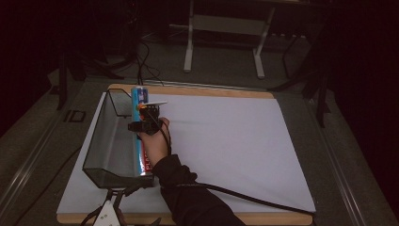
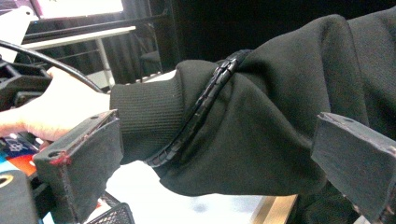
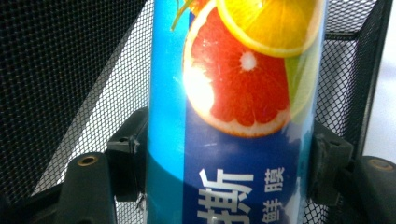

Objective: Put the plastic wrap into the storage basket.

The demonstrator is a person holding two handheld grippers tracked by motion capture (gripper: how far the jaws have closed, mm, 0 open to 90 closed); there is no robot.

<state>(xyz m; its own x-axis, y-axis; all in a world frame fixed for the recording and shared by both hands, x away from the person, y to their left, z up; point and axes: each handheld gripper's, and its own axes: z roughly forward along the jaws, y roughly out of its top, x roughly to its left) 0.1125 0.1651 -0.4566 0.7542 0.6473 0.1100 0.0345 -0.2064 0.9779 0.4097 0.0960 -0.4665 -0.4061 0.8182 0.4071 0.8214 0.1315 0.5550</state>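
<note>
At the far left of the white table cover [image 1: 226, 141] lies a black wire-mesh basket [image 1: 106, 141], a long tray standing with its open top up and one long side running away from the person. Low in the high view, at the table's near edge, the left gripper [image 1: 107, 214] waits well short of the basket; in its own view its jaws stand wide apart with nothing between them, and past them hangs the person's black sleeve [image 2: 261, 126] with the cable draped over it. Just right of the basket's middle, the right hand [image 1: 155, 141] carries the right gripper [image 1: 146, 115], whose jaws are pinched on a long blue box of cling film [image 3: 233, 140] printed with cut citrus; the right gripper view has a pad pressed to each long side of the box, mesh close behind it. The box lies lengthwise along the basket's right wall, its far end reaching past the basket's far corner; whether it rests inside or rides on the rim I cannot tell. The step looks like setting the box into, or lifting it out of, the basket. To do it well, keep the box parallel to the wall and level, and don't loosen the grip until it is fully supported, since it is gripped away from its middle and could tip.
</note>
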